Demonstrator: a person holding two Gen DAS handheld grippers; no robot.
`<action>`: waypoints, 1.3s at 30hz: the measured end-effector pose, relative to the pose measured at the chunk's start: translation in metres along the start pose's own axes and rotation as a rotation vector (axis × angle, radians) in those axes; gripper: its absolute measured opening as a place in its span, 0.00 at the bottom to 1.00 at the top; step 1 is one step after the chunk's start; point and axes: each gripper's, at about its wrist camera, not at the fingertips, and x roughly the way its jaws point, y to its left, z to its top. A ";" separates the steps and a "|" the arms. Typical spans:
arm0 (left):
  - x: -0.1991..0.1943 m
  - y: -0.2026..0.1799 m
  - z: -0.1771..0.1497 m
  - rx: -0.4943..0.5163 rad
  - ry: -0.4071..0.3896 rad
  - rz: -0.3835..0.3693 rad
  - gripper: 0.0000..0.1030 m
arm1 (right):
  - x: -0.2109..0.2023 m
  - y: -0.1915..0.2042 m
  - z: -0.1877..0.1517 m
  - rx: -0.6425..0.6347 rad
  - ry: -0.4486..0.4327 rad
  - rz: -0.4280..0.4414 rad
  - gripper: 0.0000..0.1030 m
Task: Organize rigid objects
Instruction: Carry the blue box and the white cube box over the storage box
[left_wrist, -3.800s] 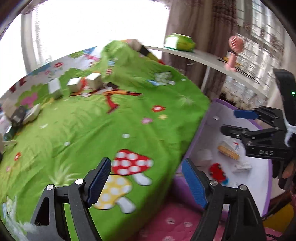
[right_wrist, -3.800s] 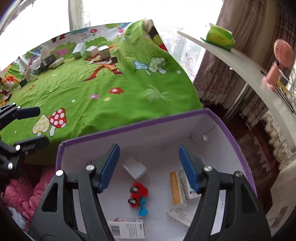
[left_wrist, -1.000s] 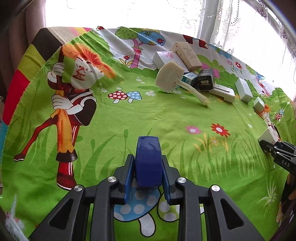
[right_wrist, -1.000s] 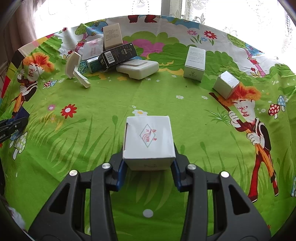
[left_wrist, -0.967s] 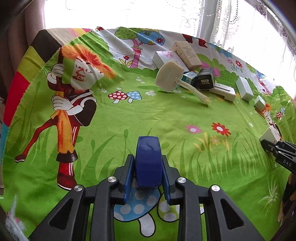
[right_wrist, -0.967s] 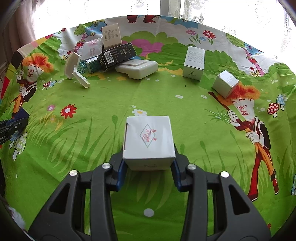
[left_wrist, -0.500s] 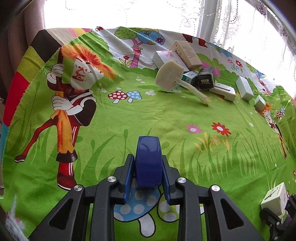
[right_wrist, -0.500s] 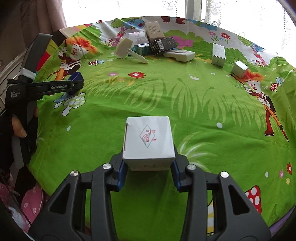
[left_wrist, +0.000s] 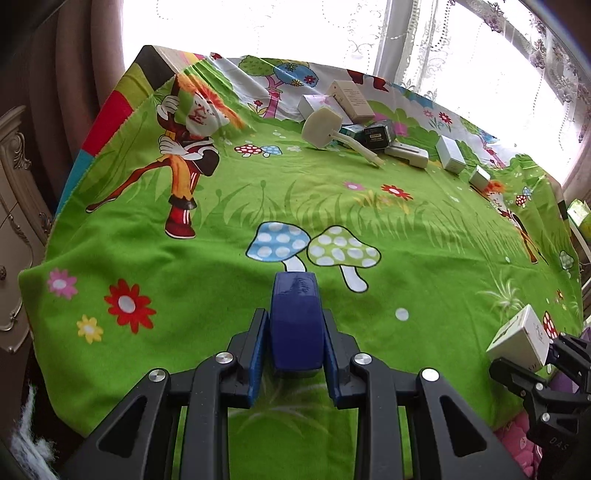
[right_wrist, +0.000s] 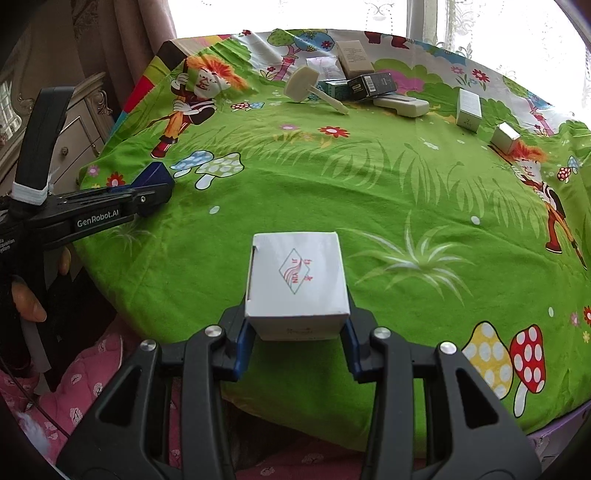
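Note:
My left gripper (left_wrist: 295, 339) is shut on a dark blue block (left_wrist: 295, 325) and holds it above the near edge of the green cartoon bedspread (left_wrist: 332, 229). It also shows in the right wrist view (right_wrist: 157, 184) at the left. My right gripper (right_wrist: 297, 332) is shut on a white box with a red logo (right_wrist: 297, 280); that box also shows in the left wrist view (left_wrist: 521, 341) at the lower right. At the far side lie a cream mallet-shaped object (right_wrist: 306, 86), a black box (right_wrist: 371, 85) and several white boxes (right_wrist: 469, 109).
A purple box's rim (right_wrist: 554, 432) shows at the lower right below the bed edge. A cream cabinet (left_wrist: 14, 221) stands left of the bed. Pink quilted fabric (right_wrist: 85, 387) lies below the bed's near edge. Curtains and a bright window are behind.
Both grippers have pulled back toward the bed's near edge with their loads still held. The right gripper with the white box has swung from the far right to the near right corner.

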 end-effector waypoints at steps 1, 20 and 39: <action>-0.003 -0.002 -0.005 0.008 0.004 -0.001 0.28 | -0.004 0.002 -0.001 -0.009 -0.007 -0.001 0.43; -0.042 -0.067 -0.047 0.227 0.013 -0.054 0.28 | -0.085 -0.037 -0.043 0.059 -0.102 -0.070 0.43; -0.093 -0.196 -0.043 0.554 -0.079 -0.188 0.28 | -0.142 -0.113 -0.104 0.252 -0.143 -0.195 0.43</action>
